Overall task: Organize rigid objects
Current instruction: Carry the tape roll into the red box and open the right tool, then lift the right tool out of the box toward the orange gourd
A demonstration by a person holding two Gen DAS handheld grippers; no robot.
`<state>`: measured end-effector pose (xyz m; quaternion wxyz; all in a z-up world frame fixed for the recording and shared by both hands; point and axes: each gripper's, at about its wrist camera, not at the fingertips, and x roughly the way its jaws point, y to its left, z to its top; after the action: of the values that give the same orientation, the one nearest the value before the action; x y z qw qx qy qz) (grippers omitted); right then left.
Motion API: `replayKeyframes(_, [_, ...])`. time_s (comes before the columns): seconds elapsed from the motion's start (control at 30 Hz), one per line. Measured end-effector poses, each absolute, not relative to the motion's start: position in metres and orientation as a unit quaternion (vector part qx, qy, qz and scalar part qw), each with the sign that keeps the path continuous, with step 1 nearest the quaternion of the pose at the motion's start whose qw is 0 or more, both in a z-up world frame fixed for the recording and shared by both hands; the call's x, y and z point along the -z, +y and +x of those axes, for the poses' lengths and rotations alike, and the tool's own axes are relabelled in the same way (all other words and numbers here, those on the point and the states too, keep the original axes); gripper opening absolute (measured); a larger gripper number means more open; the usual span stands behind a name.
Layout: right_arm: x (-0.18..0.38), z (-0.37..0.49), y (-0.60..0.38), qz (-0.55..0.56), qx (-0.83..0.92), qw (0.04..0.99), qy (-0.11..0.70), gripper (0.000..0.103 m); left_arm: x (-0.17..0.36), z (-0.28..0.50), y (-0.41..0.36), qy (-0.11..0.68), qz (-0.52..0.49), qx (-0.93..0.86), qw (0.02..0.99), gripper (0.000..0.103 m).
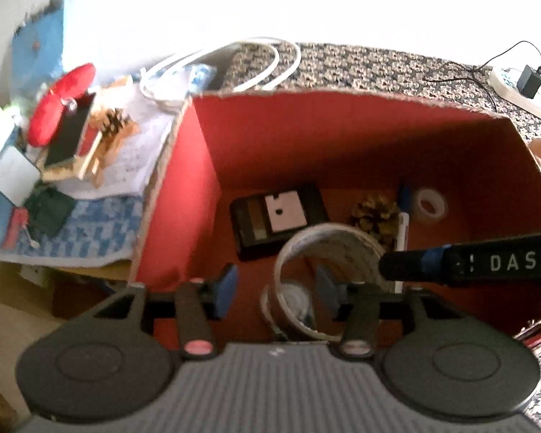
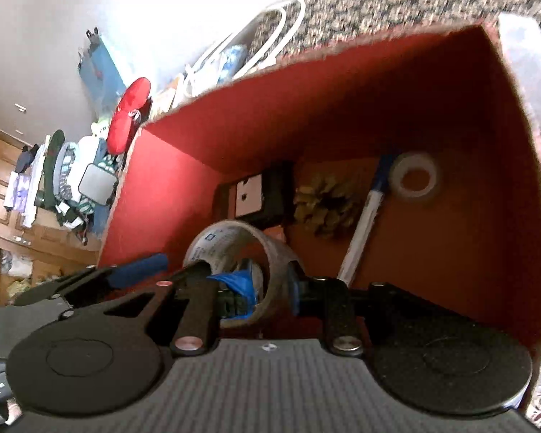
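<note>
My right gripper (image 2: 267,285) is down inside the red box (image 2: 378,83), its blue-padded fingers (image 2: 234,281) clamped across the wall of a tape roll (image 2: 234,252): one finger sits in the bore, the other presses the outer face. The roll is a broad brown packing-tape ring with printed paper lining its core. It stands on edge rather than flat, and its bore opens toward my left gripper.

My left gripper (image 1: 274,288) hangs over the same box with its jaws spread wide and gripping nothing. In its view the tape roll (image 1: 328,249) sits just ahead of its right finger, and I cannot tell whether they touch. The black finger of the right gripper, lettered "DAS", reaches in from the right edge.

On the matte red cardboard floor lie a flat black rectangular case (image 1: 277,216) with a white label, a spiky golden pine cone (image 2: 324,205) just beside it, and a slim white pen (image 2: 364,223) with a blue cap. The pen's long axis runs from near me toward the far wall, cap end away. Next to that cap a small translucent tape ring (image 2: 414,176) lies flat.

Outside the box's left wall is a cluttered pile with a red oval cushion (image 1: 61,104). A white cable (image 1: 270,68) loops over the speckled patterned cloth (image 1: 378,68) behind the box.
</note>
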<state>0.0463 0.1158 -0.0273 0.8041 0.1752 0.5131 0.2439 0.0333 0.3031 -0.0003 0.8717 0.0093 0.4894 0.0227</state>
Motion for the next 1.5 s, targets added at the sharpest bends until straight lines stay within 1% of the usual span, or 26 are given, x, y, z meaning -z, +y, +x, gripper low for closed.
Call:
replayKeyframes(0.13, [0.021,0.038,0.113,0.168,-0.235,0.82,0.494,0.005,-0.007,0.027,0.298,0.478,0.019,-0.029,0.878,0.053])
replayKeyframes(0.4, [0.002,0.016,0.108,0.16,-0.221,0.848,0.455,0.006,-0.024,0.008,0.291,0.455,0.029,-0.039,0.889,0.058])
replayKeyframes(0.67, [-0.012,-0.013,0.102,0.143,-0.22,0.862,0.433,0.007,-0.043,-0.016,0.285,0.43,0.029,-0.042,0.901,0.058])
replayKeyframes(0.87, [-0.019,-0.034,0.101,0.131,-0.219,0.87,0.421,0.007,-0.053,-0.035,0.279,0.42,0.029,-0.041,0.906,0.062])
replayKeyframes(1.0, [-0.017,-0.045,0.101,0.13,-0.226,0.867,0.424,0.008,-0.055,-0.046,0.277,0.422,0.029,-0.044,0.905,0.063])
replayKeyframes(1.3, [-0.016,-0.071,0.099,0.122,-0.242,0.862,0.427,0.008,-0.052,-0.072,0.273,0.429,0.023,-0.056,0.901,0.064])
replayKeyframes(1.5, [-0.002,-0.085,0.092,0.122,-0.238,0.854,0.446,0.008,-0.039,-0.087,0.261,0.447,0.026,-0.042,0.893,0.064])
